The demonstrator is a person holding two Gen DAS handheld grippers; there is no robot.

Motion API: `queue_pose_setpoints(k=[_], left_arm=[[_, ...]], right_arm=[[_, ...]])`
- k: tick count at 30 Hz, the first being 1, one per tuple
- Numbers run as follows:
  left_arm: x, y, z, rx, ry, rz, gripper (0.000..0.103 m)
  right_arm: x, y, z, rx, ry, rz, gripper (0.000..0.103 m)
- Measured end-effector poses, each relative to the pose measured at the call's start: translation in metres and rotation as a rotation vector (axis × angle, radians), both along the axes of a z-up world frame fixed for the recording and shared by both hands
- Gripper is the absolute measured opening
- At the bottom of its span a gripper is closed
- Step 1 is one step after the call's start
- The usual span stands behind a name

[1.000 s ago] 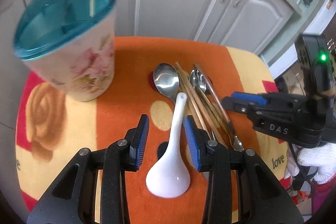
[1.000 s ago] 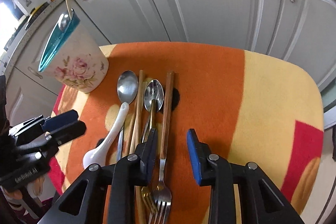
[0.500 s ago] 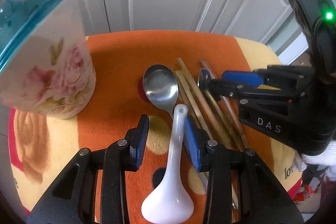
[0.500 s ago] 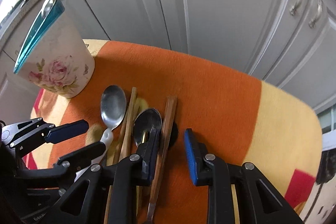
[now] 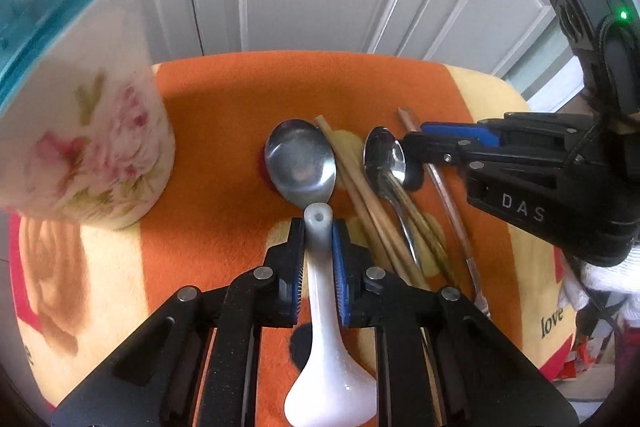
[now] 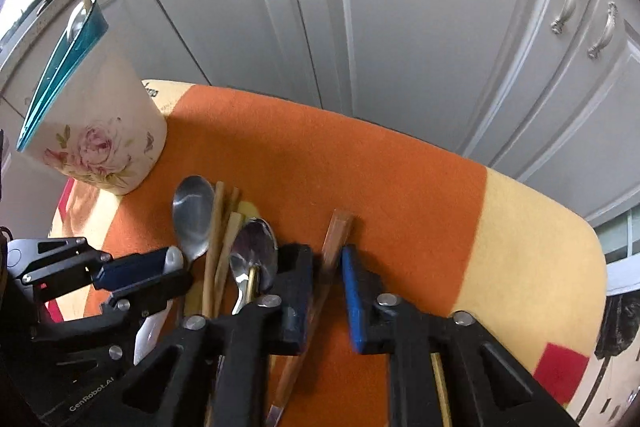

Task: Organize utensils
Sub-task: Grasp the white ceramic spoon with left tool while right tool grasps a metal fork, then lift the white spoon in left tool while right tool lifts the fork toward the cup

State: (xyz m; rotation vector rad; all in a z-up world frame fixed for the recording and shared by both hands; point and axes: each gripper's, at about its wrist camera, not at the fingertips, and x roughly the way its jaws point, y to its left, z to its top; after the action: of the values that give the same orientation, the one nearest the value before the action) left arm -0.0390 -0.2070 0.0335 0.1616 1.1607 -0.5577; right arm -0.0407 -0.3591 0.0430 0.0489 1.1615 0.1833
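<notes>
Closing on the handle of the white ceramic spoon (image 5: 320, 291), the left gripper (image 5: 318, 235) had both blue pads against it; the bowl lay nearest the camera on the orange cloth (image 5: 224, 211). The right gripper (image 6: 326, 267) was also closing, a brown-handled utensil (image 6: 320, 291) between its pads, contact on the right pad unclear. Beyond lay a large steel spoon (image 5: 300, 163), wooden chopsticks (image 5: 360, 195) and a smaller spoon (image 5: 382, 157). Farthest, at left, stood the floral holder (image 5: 80, 131).

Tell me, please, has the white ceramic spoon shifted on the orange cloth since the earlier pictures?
No. The white ceramic spoon lies as before, its handle tip just below the big metal spoon's bowl. Only the left claw has changed, its jaws closing around the handle.
</notes>
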Motion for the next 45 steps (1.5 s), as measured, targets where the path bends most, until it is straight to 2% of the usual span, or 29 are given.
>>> queue_pose_setpoints(k=[3,6,10,14,23,33,45], left_arm=[[-0.006,0.011,0.008,-0.02,-0.017,0.016,0.012],[-0.007,0.02,0.022,-0.044,-0.037,0.034,0.012],[-0.012,0.038,0.04,-0.082,-0.058,0.058,0.012],[-0.021,0.048,0.058,-0.104,-0.091,0.054,0.012],[-0.044,0.066,0.085,-0.139,-0.139,0.051,0.012],[-0.057,0.073,0.113,-0.167,-0.185,0.048,0.012],[-0.06,0.079,0.142,-0.19,-0.222,0.065,0.012]], right_arm=[[-0.006,-0.005,0.007,0.022,-0.009,-0.002,0.013],[-0.019,-0.008,0.019,0.1,-0.035,-0.028,0.011],[-0.04,-0.017,0.045,0.158,-0.074,-0.03,0.01],[-0.062,-0.015,0.069,0.168,-0.11,-0.005,0.01],[-0.108,-0.005,0.106,0.17,-0.197,0.025,0.009],[-0.141,0.006,0.125,0.142,-0.253,0.031,0.009],[-0.151,0.007,0.159,0.114,-0.328,0.028,0.009]])
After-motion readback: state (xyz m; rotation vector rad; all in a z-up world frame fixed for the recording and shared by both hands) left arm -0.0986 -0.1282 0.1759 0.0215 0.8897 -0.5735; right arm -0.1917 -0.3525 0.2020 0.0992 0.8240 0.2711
